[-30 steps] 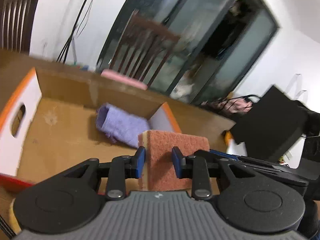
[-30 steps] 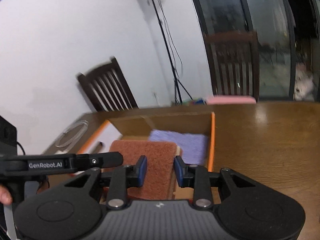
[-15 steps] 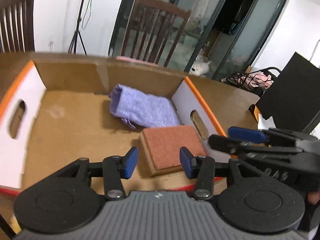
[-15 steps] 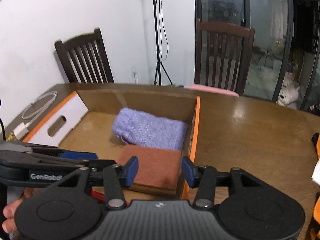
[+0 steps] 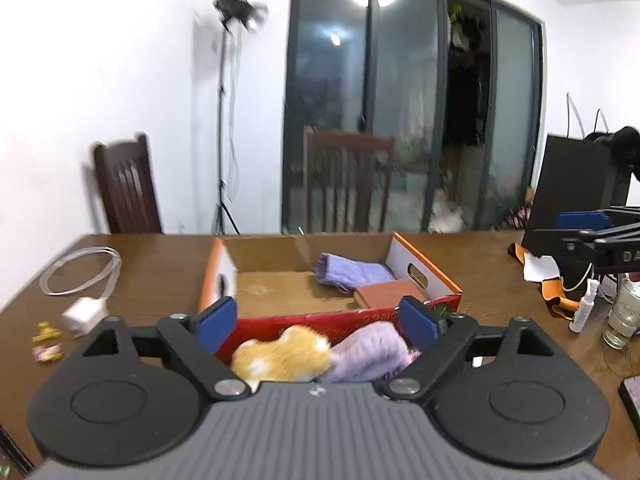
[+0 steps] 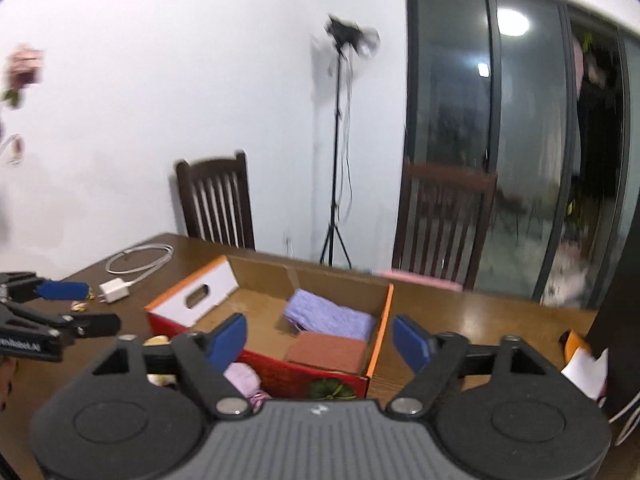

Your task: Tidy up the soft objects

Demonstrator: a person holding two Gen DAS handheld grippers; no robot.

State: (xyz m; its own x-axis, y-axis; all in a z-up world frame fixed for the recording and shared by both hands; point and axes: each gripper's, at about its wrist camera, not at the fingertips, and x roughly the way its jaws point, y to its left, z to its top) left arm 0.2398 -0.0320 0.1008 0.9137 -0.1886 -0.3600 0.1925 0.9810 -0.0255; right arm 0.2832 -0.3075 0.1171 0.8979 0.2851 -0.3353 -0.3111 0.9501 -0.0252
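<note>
1. 1 cardboard box (image 5: 424,276) with orange rims sits at the centre of the left wrist view, on the brown tabletop (image 5: 160,264).
2. Inside the box lie 2 soft things: 1 lilac towel (image 5: 352,274) and 1 rust-red scouring pad (image 5: 390,294), touching each other by the right-hand wall.
3. In front of the box's red wall, low in the frame, lie 2 more soft things side by side: 1 yellow plush toy (image 5: 280,356) and 1 pale purple plush piece (image 5: 368,354).
4. The left gripper (image 5: 318,320) has its jaws opening; both plush things appear in the gap, no pad pressing them.
5. The right gripper (image 6: 320,338) is likewise opening, wide and grasping nothing; the box shows beyond its gap.
6. At the left of the frame lie 1 coiled white cable (image 5: 80,270) and 1 white charger (image 5: 84,314).
7. 2 dark wooden chairs (image 6: 218,202) stand behind the tabletop, with 1 tripod (image 6: 340,140) between them.
8. At the right edge stand 1 glass (image 5: 622,322) and 1 small white bottle (image 5: 582,306).
</note>
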